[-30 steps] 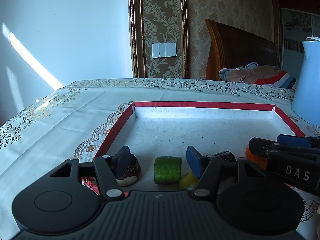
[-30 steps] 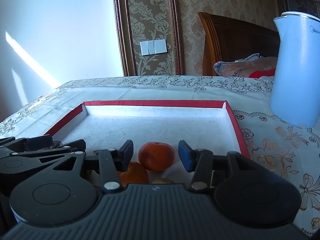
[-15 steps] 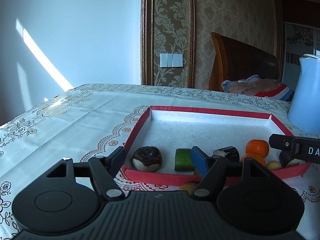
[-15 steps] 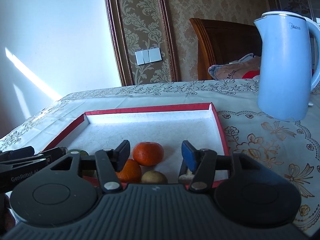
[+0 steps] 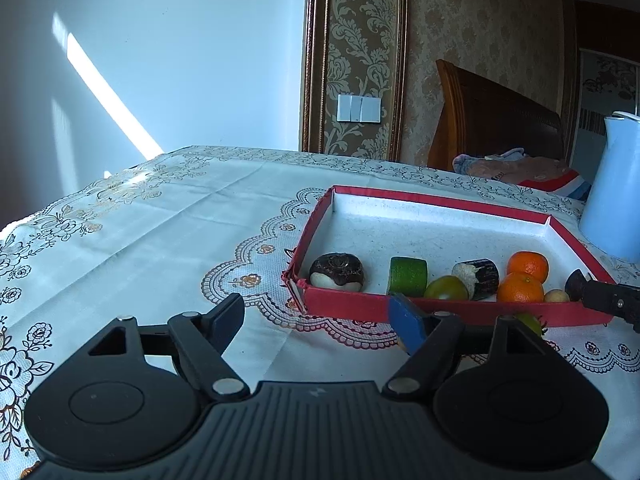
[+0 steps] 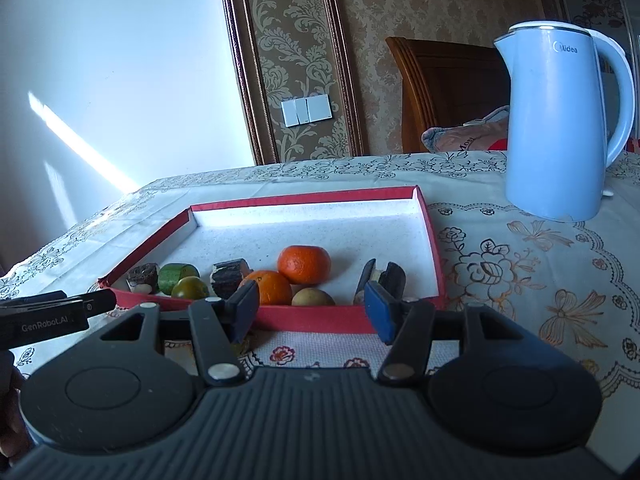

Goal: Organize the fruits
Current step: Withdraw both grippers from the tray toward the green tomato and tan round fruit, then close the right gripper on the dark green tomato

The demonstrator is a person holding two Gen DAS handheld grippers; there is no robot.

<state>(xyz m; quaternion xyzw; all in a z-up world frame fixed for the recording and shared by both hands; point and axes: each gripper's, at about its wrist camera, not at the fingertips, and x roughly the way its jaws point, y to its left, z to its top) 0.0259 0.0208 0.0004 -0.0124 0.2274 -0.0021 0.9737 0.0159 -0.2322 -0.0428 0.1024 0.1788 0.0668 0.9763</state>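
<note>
A red-rimmed white tray [image 5: 440, 309] [image 6: 434, 248] holds a row of fruit near its front wall: a dark mangosteen [image 5: 338, 270], a green chunk [image 5: 408, 276], a green-yellow fruit [image 5: 446, 288], a dark cut piece [image 5: 478, 274], two oranges [image 6: 305, 264] [image 6: 270, 286] and a small yellowish fruit [image 6: 312, 298]. My left gripper [image 5: 316, 322] hovers over the tablecloth in front of the tray's left corner, jaws opening, nothing between them. Before the tray's front wall, my right gripper [image 6: 312, 312] is open and holds nothing. A green fruit [image 5: 528, 322] lies outside the tray, partly hidden.
A light blue kettle [image 6: 560, 124] stands on the floral tablecloth [image 5: 160, 220] right of the tray. A wooden chair back [image 6: 440, 92] with folded cloth sits beyond the table's far edge. The left gripper's body [image 6: 52, 316] shows at the right view's left edge.
Both grippers have drawn back out of the tray to in front of its wall. The left jaws have widened. The fruit stays in the tray.
</note>
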